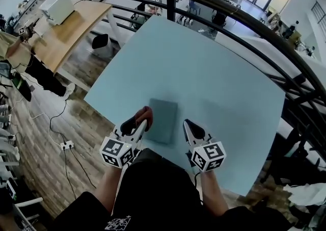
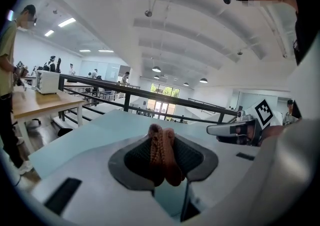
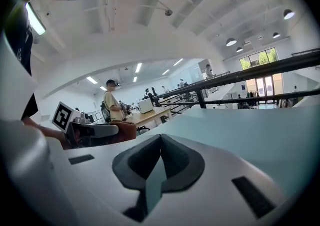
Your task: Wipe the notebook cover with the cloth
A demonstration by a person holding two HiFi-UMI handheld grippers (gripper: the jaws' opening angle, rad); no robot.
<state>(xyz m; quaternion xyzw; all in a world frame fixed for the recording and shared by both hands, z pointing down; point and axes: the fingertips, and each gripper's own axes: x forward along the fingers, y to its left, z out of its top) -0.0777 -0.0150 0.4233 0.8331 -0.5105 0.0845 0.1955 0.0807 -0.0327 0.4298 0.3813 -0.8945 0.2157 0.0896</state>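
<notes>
Head view: my left gripper (image 1: 143, 119), low and left of centre in the frame, pinches a bunched reddish-brown cloth (image 1: 147, 109) just beside the left edge of the grey-green notebook (image 1: 163, 120). The notebook lies flat on the pale blue table (image 1: 204, 61), just below the frame's centre. My right gripper (image 1: 186, 124) sits just right of the notebook, jaws pressed together on nothing.

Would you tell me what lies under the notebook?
The notebook lies flat on the light blue table. Its cover hides the patch of table beneath, so anything under it cannot be seen.
</notes>
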